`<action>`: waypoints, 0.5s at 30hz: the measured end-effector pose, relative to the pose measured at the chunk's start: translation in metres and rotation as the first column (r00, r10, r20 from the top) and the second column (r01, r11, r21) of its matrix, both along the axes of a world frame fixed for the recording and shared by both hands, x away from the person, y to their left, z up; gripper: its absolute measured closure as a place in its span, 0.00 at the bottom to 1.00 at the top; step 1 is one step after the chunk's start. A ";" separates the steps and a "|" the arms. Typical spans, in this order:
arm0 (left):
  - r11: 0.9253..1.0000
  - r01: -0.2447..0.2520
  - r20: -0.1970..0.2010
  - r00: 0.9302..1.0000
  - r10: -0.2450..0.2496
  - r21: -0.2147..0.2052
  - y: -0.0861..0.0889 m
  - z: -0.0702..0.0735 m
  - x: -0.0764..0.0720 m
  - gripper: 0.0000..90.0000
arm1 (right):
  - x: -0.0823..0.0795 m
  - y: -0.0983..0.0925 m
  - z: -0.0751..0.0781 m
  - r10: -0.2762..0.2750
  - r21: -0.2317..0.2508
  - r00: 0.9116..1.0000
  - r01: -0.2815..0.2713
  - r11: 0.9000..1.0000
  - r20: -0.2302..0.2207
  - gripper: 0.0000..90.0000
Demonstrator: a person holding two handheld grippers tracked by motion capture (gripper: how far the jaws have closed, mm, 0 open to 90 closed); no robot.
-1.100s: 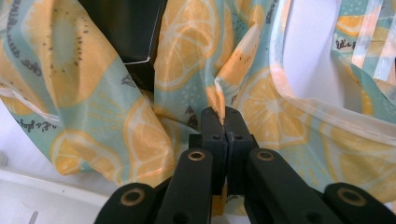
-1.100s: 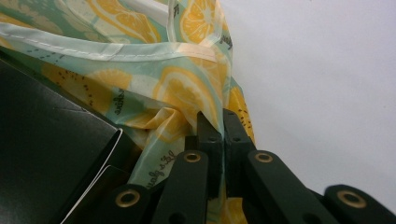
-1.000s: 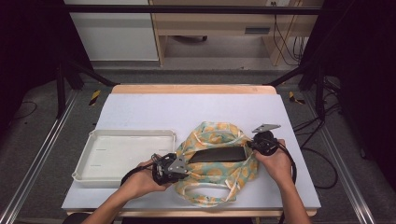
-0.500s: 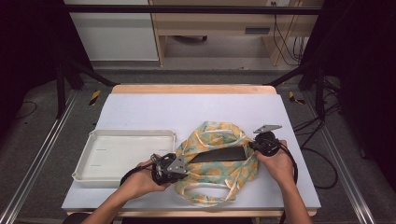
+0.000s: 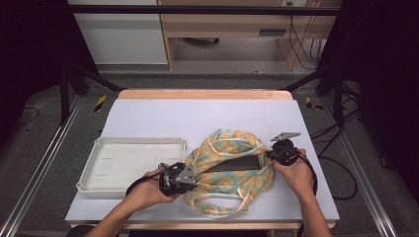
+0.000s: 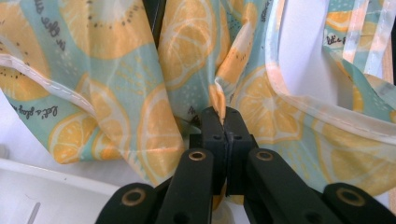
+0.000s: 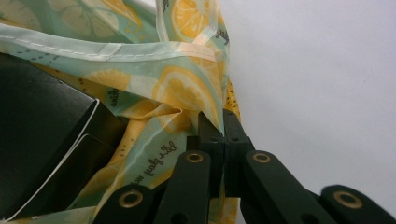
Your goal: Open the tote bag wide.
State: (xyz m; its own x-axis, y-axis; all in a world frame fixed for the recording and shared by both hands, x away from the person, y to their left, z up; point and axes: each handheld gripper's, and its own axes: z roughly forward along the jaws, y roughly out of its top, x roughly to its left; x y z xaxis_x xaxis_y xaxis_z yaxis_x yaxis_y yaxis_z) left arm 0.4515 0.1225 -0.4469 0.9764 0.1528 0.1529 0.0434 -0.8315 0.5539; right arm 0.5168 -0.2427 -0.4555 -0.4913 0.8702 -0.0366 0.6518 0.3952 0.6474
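Bag (image 5: 228,170): it lay mid-table, right of the tray (image 5: 129,163), mouth open over a black box (image 5: 236,164).
Left gripper (image 5: 190,177): I held it clamped on the bag's left edge.
Right gripper (image 5: 271,154): clamped on the right edge.
Axis: the mouth ran between my grippers, each equally near.

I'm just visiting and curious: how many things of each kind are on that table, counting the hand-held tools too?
Lemon-print fabric bag, teal and yellow: 1
Flat black box inside the bag: 1
White rectangular plastic tray: 1
Black hand-held grippers, left gripper and right gripper, each shut on the bag's fabric: 2
Total: 5
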 end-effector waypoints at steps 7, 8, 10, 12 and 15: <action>1.000 -0.007 -0.001 1.000 0.007 -0.016 0.001 0.002 0.000 0.99 | -0.001 -0.002 0.001 -0.001 0.005 1.000 0.001 1.000 0.004 0.98; 1.000 -0.007 0.009 1.000 0.007 -0.025 0.002 0.003 0.000 0.97 | -0.002 -0.002 0.001 0.002 0.011 1.000 -0.002 1.000 0.008 0.95; 0.999 -0.010 0.009 1.000 0.011 -0.043 0.003 0.004 -0.001 0.91 | -0.005 -0.002 0.005 -0.002 0.021 1.000 0.001 1.000 0.029 0.88; 0.999 -0.016 0.012 1.000 0.016 -0.052 0.003 0.005 -0.001 0.88 | -0.008 -0.003 0.008 -0.010 0.037 0.999 0.009 0.999 0.034 0.85; 0.996 -0.013 0.019 1.000 0.014 -0.085 0.003 0.014 -0.004 0.74 | -0.018 -0.004 0.020 -0.013 0.047 0.996 0.009 0.999 0.093 0.72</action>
